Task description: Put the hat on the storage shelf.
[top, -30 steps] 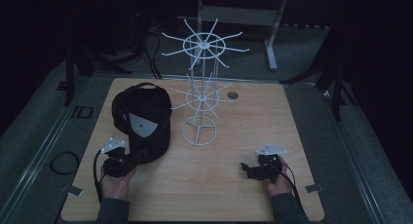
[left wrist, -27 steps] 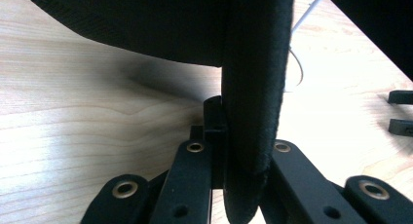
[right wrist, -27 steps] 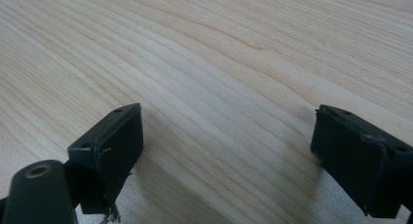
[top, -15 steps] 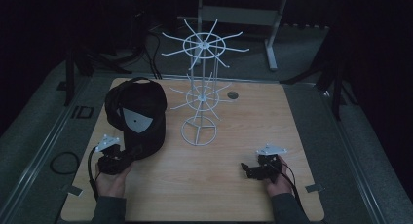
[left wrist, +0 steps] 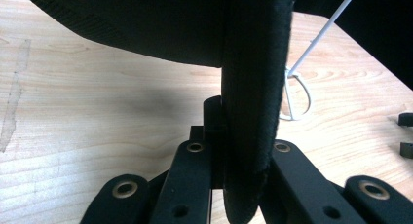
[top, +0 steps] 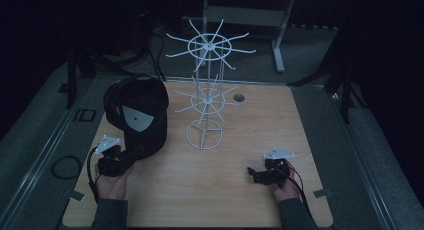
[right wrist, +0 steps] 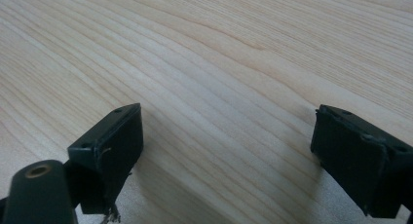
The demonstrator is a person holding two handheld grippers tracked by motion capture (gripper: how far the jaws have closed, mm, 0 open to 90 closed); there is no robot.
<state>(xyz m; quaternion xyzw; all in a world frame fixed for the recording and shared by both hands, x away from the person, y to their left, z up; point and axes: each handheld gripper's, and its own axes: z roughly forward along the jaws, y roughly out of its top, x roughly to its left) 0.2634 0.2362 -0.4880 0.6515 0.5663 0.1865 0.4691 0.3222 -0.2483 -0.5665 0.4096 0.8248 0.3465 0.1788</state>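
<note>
Dim surroundings ring our wooden tabletop [top: 300,140]. We see the left tongs [top: 134,154] pinching the black cap's [top: 137,115] brim at the tabletop's left, beside the white wire rack [top: 205,97]; the right tongs [top: 251,173] rest spread apart.

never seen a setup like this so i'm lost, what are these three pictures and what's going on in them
A person sits at a wooden table and works with a two-jaw tool in each hand instead of bare fingers. The high view looks down on the table from above the person. The other two pictures come from small cameras riding on each tool, looking along its black jaws.

On the table stands a white wire display rack with spokes at two levels. The left hand-held gripper is shut on the brim of a black baseball cap; its own view shows the brim edge pinched between the jaws. The right hand-held gripper is open, holding nothing, just above bare wood.
</note>
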